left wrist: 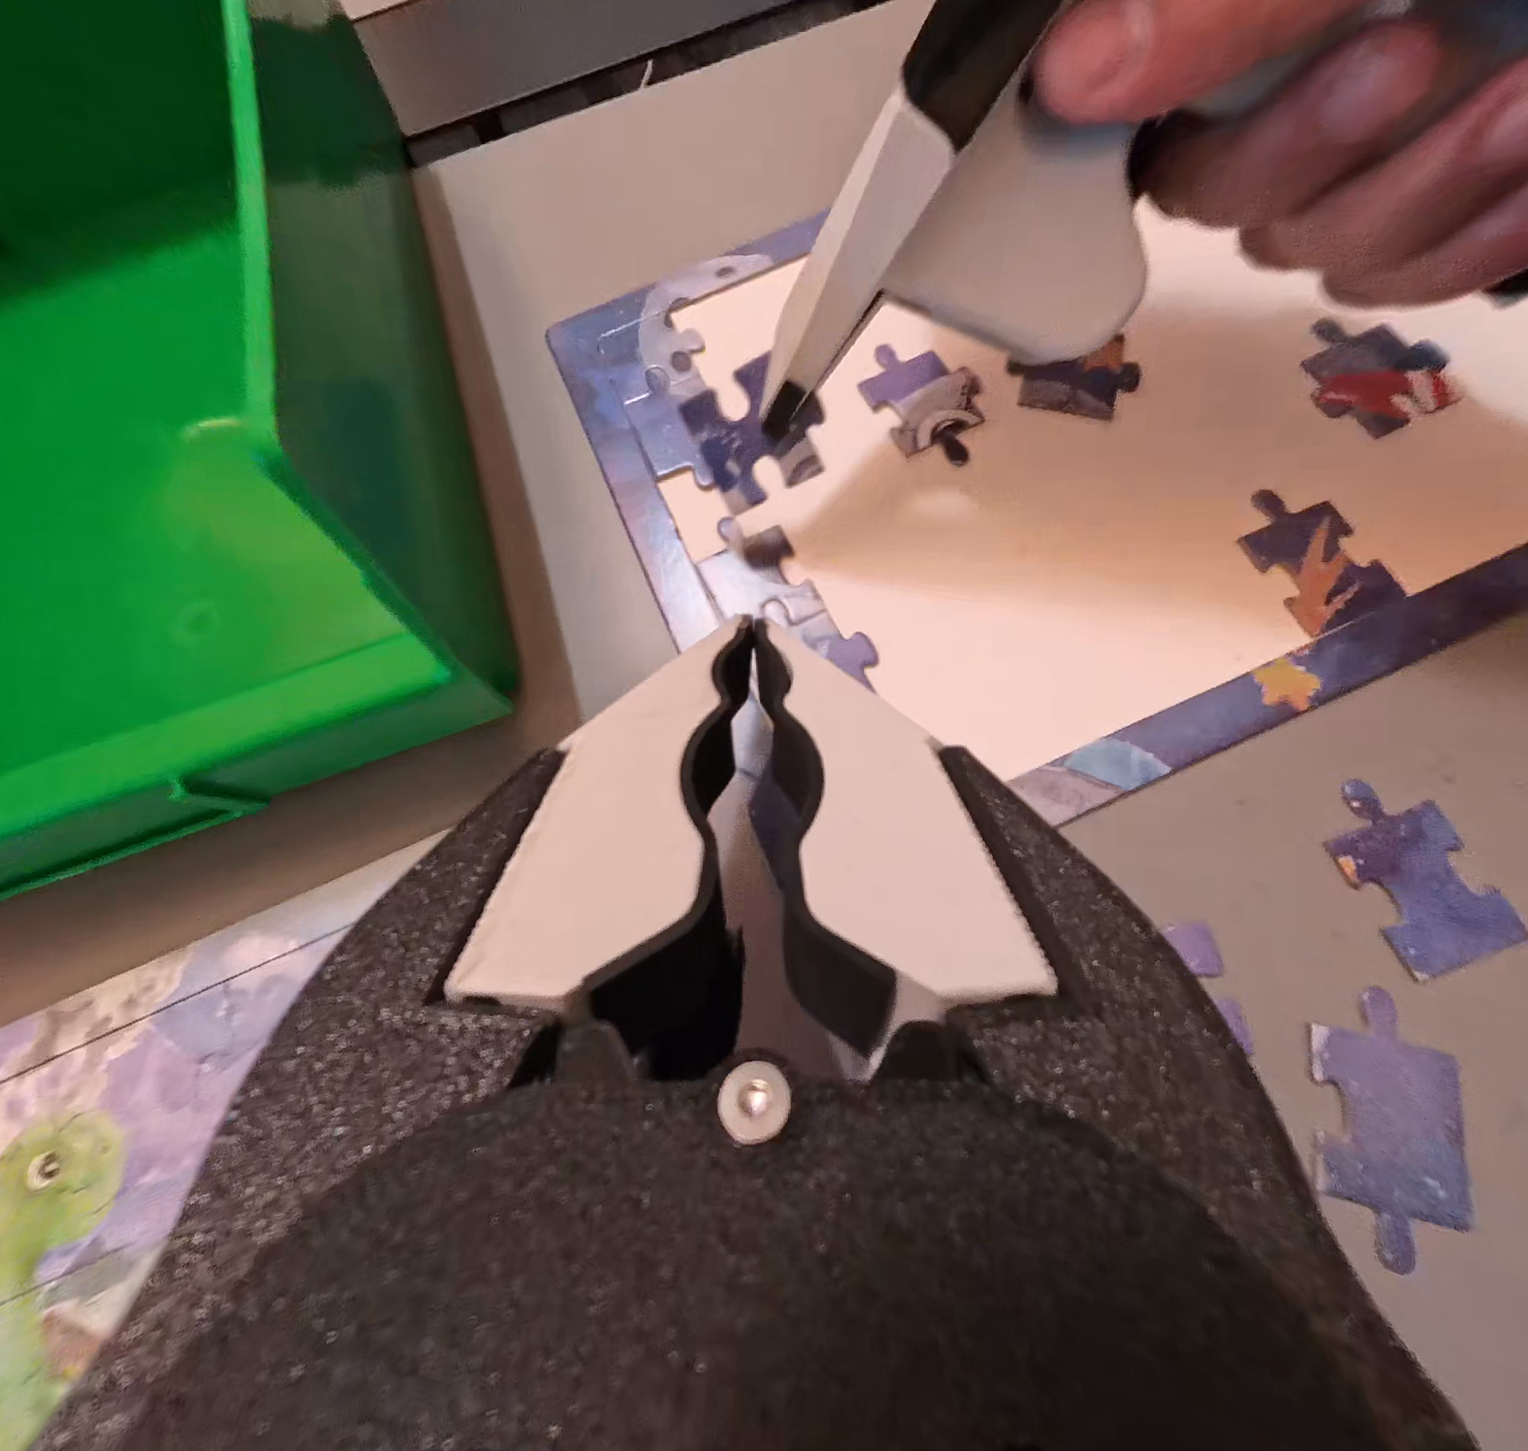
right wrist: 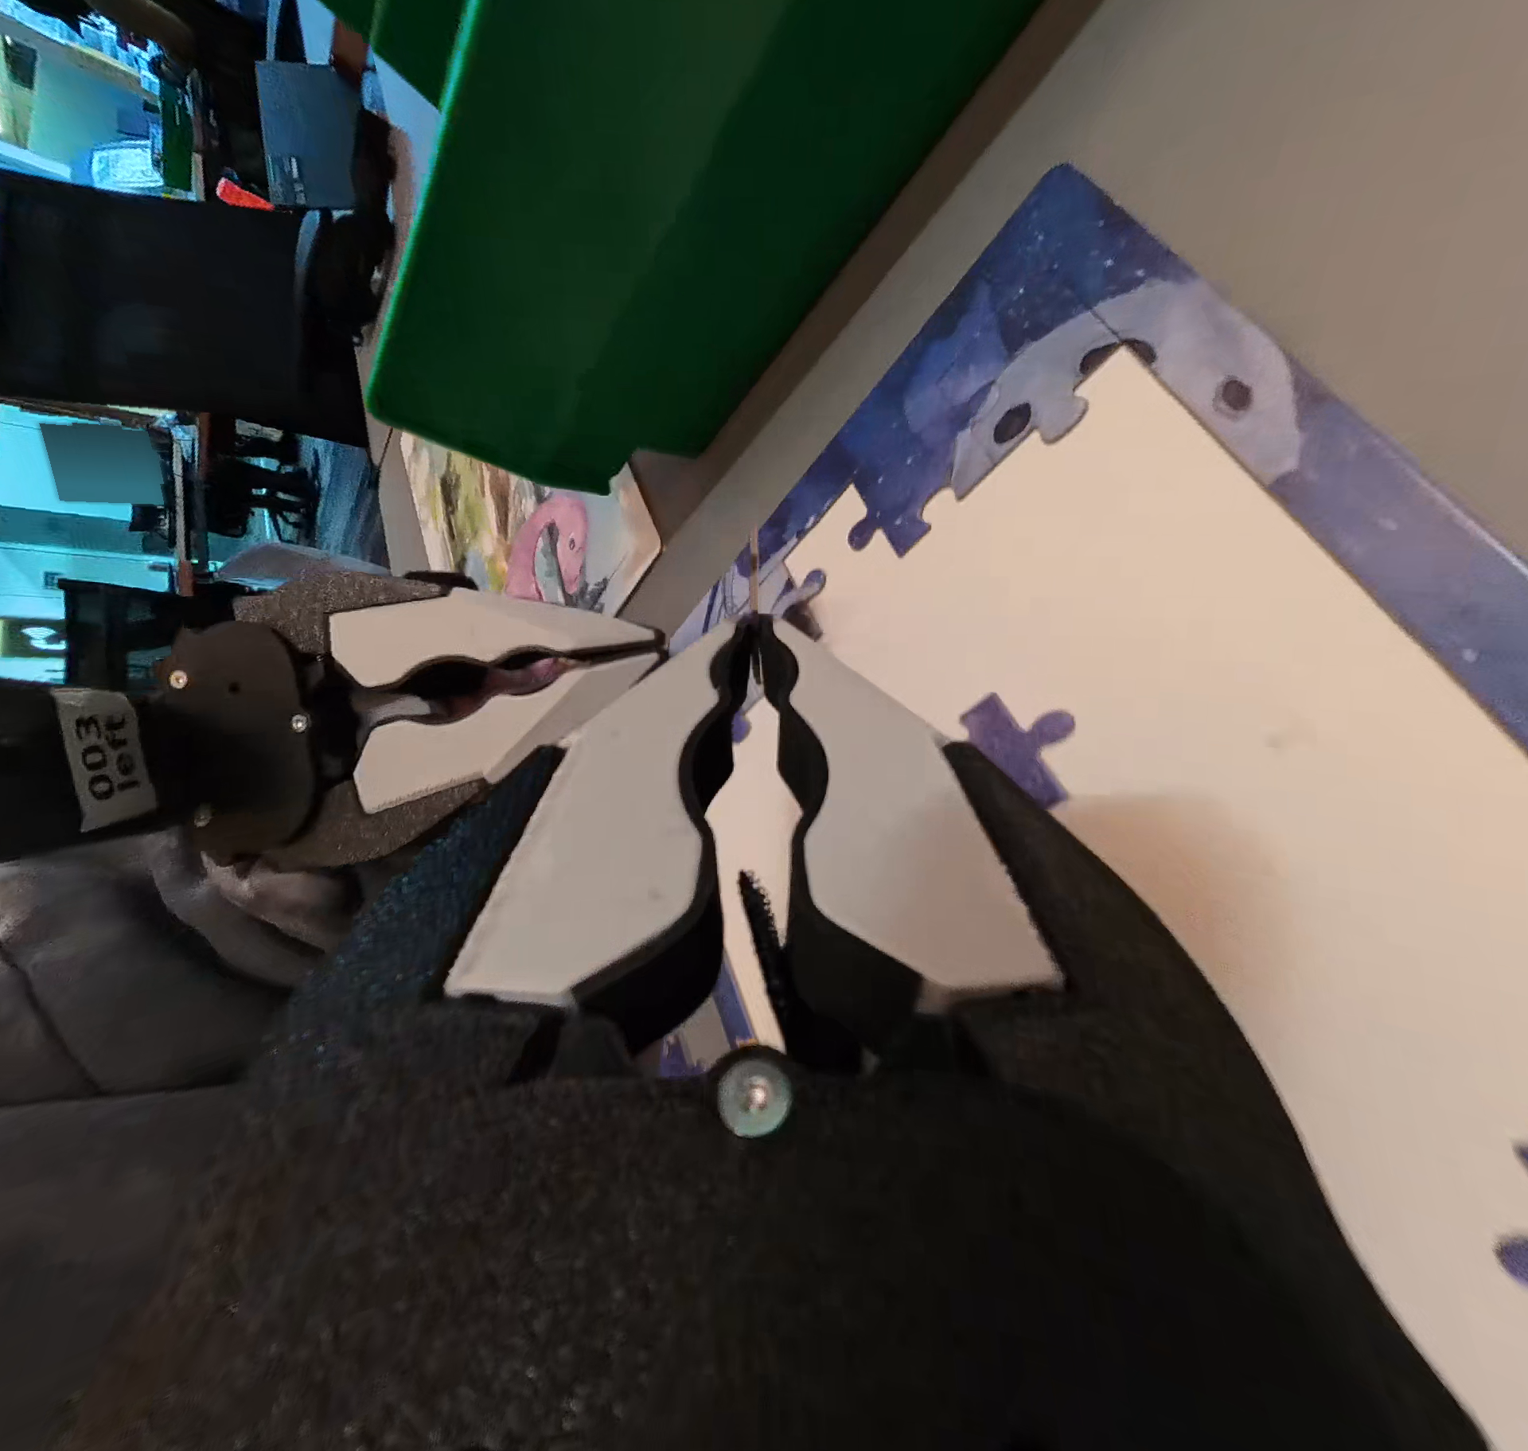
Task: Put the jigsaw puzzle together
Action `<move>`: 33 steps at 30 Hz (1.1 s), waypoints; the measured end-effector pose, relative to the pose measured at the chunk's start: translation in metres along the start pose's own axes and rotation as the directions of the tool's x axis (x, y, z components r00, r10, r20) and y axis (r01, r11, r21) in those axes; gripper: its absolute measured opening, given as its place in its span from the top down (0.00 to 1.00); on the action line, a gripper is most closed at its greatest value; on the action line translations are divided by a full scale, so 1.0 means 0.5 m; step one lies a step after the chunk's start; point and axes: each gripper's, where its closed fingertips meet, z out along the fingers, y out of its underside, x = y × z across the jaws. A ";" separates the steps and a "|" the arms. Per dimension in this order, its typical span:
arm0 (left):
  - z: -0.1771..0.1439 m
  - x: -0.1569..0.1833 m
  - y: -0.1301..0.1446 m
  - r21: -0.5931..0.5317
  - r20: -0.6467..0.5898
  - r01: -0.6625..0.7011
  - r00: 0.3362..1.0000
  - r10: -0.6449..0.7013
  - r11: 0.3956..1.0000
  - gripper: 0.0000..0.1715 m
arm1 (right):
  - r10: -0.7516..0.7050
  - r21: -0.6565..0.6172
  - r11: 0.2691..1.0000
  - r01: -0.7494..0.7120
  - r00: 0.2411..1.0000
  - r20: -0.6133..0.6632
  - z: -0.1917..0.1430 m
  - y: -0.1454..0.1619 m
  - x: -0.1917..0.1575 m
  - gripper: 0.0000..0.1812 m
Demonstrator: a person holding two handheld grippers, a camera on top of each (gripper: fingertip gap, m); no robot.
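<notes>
The puzzle tray has a blue border and a cream floor. A few pieces are fitted along its left edge. My right gripper reaches in from the upper right and is shut on a dark blue piece at the tray's far left corner. In the right wrist view this piece sticks out edge-on from the shut tips of the right gripper. My left gripper is shut, its tips over the tray's left border. It also shows in the right wrist view, shut, just left of the right gripper.
A green bin stands left of the tray. Several loose pieces lie on the tray floor, and more lie on the table to the right. A second picture board lies at the near left. A hand holds the right gripper. Across from one pair of fingers to the other is roughly 5 cm.
</notes>
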 end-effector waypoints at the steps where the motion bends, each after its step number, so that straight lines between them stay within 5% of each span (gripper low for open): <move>1: 0.003 0.004 0.001 -0.001 -0.019 0.021 1.000 -0.021 1.000 1.00 | -0.009 -0.005 1.000 0.009 1.000 -0.002 0.007 -0.001 -0.001 0.99; 15: 0.028 0.007 0.032 -0.093 -0.005 0.043 0.999 -0.043 0.995 1.00 | -0.078 -0.066 0.995 0.073 0.993 -0.084 0.042 -0.007 0.020 0.99; 23: 0.028 0.006 0.032 -0.091 -0.023 0.063 0.998 -0.065 0.994 1.00 | -0.191 -0.115 0.979 0.169 0.954 -0.231 0.024 -0.014 0.039 0.84; 26: 0.028 0.007 0.032 -0.091 -0.023 0.063 0.998 -0.065 0.994 1.00 | -0.243 -0.098 0.970 0.224 0.931 -0.273 -0.004 -0.032 0.036 0.88; 28: 0.028 0.007 0.032 -0.091 -0.026 0.066 0.997 -0.069 0.994 1.00 | -0.303 -0.081 0.953 0.292 0.912 -0.277 -0.009 -0.046 0.028 0.99; 33: 0.028 0.007 0.032 -0.092 -0.028 0.069 0.997 -0.072 0.993 1.00 | -0.419 -0.142 0.908 0.395 0.868 -0.265 0.036 -0.030 0.026 1.00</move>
